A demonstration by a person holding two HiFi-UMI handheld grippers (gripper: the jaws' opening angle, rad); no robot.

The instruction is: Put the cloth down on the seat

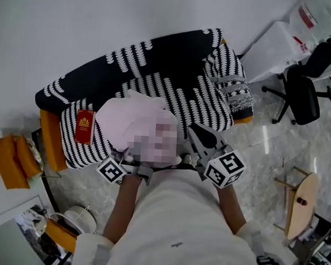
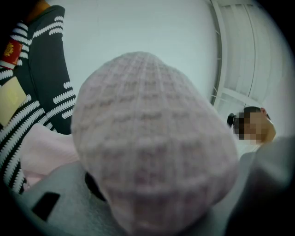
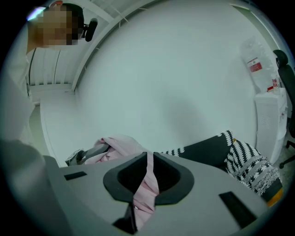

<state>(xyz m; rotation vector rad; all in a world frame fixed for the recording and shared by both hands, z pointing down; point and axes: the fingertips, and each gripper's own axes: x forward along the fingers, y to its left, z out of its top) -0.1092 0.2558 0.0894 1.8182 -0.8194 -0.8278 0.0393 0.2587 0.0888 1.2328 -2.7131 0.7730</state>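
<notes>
While the left gripper (image 1: 130, 156) is gripping a bunch of pink waffle-knit cloth (image 1: 134, 121) over the black-and-white striped sofa seat (image 1: 196, 103), the right gripper (image 3: 148, 160) is pinching a thin fold, likely risking slippage.

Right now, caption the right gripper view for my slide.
Right claw pinches pale pink knitted cloth, black-and-white striped sofa behind.

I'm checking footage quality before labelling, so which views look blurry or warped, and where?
Left gripper view: the pink cloth sits too close, soft and out of focus. Right gripper view: fisheye curves straight edges, corners go dark. Head view: evenly lit, sofa stripes crisp.
</notes>
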